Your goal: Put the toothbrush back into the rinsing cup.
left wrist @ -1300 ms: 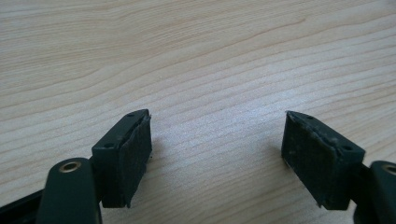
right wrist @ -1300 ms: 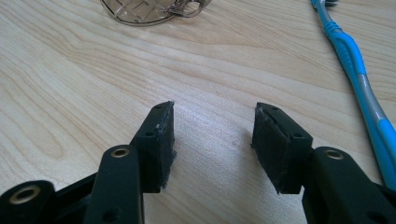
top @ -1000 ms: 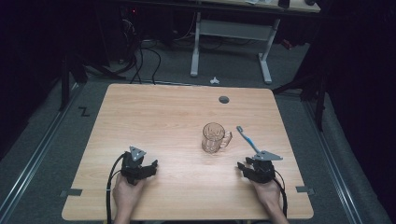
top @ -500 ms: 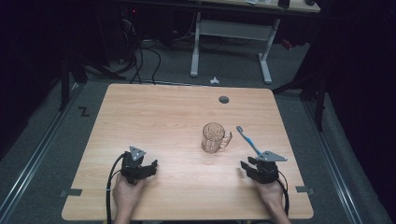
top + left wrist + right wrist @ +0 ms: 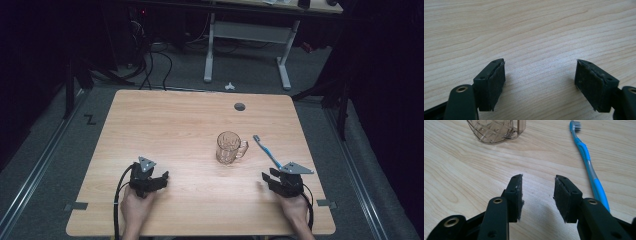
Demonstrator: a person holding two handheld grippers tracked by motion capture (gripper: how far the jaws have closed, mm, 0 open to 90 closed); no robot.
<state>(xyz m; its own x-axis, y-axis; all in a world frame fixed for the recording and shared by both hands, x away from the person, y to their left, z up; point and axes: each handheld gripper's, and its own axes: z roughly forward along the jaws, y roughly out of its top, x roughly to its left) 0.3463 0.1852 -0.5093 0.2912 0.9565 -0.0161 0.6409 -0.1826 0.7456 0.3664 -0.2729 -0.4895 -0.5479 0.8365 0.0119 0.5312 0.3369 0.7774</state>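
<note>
**Both tongs empty, toothbrush beside the right one**

Your right gripper [image 5: 274, 181] rests low at the near right of the table [image 5: 165, 125], jaws partly apart with bare wood between them. They have just been closing a little, and nothing sits in the gap. The blue toothbrush [image 5: 587, 157] lies flat just to the right of those jaws, bristle head pointing to the far side, handle end near the tool. That puts it within easy reach, though off the line of the jaws, so you would likely need to shift right to straddle the handle.

The clear mug [image 5: 229, 147] stands upright farther in and left of the toothbrush, handle turned toward it, apart from it.

Your left gripper [image 5: 156, 181] rests at the near left, jaws wide apart over bare wood, well away from both things, probably just waiting.
</note>
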